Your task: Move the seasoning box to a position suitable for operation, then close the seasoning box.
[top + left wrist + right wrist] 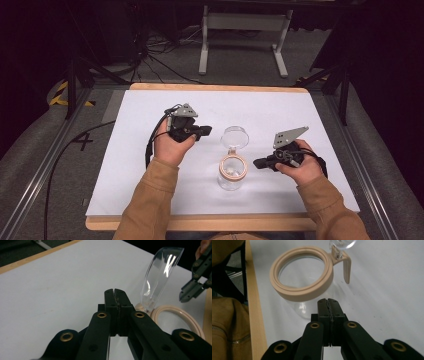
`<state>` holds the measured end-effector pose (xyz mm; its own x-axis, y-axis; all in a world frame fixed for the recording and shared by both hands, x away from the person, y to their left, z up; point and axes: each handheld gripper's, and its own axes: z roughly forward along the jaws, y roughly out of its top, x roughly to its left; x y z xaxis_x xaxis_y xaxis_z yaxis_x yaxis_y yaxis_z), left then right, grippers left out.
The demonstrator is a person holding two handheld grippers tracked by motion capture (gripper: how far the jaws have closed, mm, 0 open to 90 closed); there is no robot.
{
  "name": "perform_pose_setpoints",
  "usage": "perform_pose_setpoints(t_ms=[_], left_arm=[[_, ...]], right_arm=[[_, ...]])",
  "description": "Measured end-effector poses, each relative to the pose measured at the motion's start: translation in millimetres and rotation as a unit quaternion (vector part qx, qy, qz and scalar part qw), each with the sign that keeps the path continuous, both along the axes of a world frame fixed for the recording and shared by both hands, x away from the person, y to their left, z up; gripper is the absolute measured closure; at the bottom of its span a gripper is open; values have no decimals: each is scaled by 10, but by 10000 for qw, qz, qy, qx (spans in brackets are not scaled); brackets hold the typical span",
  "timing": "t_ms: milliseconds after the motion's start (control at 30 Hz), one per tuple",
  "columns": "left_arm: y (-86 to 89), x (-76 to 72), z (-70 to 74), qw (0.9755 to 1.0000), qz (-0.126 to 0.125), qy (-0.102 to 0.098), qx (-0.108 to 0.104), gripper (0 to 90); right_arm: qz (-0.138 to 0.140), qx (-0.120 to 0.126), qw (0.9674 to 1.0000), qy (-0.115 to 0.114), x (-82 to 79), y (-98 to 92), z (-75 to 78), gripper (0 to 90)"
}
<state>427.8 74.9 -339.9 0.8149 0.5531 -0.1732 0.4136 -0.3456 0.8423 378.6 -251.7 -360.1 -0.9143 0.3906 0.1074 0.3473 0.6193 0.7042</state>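
Glass makes the jar (231, 174) hard to read: from the high view its clear wall nearly melts into the white table (140, 150), and only the beige ring (233, 167) round its mouth stands out. Something pale lies at the bottom, too small to name. The clear lid (235, 136) is swung open on its hinge behind the ring and tilts up; in the left gripper view its top edge is cut off and glare streaks it. In the right gripper view the lid is cropped at the top edge, while the ring and a beige tab beside the hinge show plainly.

The jar stands near the middle of the table, toward the person's edge, between the two grippers. The left gripper (205, 131) is held left of the lid, its jaws pressed together on nothing. The right gripper (258, 163) points at the ring from the right, just beside it, jaws likewise closed and empty. Whether its tip touches the ring I cannot tell.

Tan sleeves (150, 200) enter from below. The table is a white sheet with a wooden rim. Grey floor lies around it, with cables (155, 60) and a white frame (240, 35) beyond; the room behind is dark.
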Motion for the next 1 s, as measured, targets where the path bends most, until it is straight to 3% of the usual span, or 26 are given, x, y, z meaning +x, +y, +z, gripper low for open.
perform_pose_setpoints(t_ms=[133,367,733,800,1000], left_arm=[[-88,29,-47,10000,9,-65,-2,858],[-203,28,-110,9999,-135,25,90,849],[-254,-14,-100,9994,-319,-36,100,860],[-253,-29,-83,9991,-347,-37,221,860],[-257,-62,-59,9985,-431,-104,318,854]], right_arm=[[-41,242,9996,-122,-91,22,87,900],[-7,497,9987,-145,-170,148,125,900],[-140,813,9965,-126,-166,244,97,900],[-168,852,9961,-141,-162,240,103,900],[-177,982,9949,-144,-154,261,119,900]])
